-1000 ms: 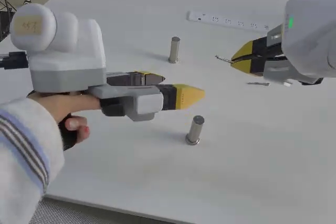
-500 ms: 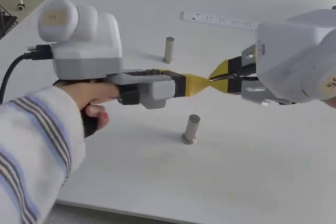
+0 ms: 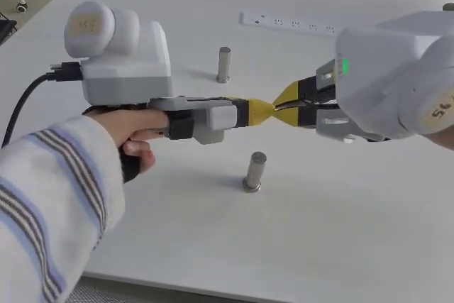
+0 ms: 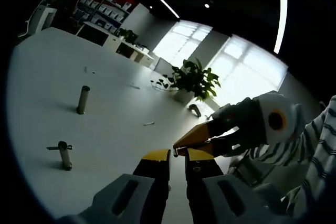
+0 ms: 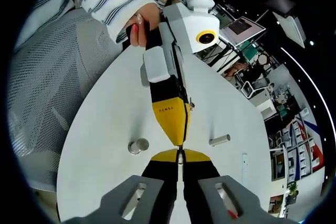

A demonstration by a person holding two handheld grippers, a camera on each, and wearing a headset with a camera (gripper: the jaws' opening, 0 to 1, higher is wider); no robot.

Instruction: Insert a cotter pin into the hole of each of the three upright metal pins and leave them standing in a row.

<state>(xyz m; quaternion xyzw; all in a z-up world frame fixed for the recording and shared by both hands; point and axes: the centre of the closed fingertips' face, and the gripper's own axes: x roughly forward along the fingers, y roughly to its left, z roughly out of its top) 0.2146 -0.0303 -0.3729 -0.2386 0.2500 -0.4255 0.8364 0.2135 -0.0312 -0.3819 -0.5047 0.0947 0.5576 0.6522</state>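
The left gripper holds its jaws a narrow gap apart, tip to tip with the right gripper. The right jaws are closed on a cotter pin, up in the air above the surface and near the far metal pin and the near metal pin.

This looks like a hand-over. If the right jaws release before the left jaws bite, the sliver drops and may skid away or knock a pin over.

The cotter pin is almost wholly buried between the jaws, so its orientation cannot be read. In the left gripper view, a third pin already carries a crosspiece.
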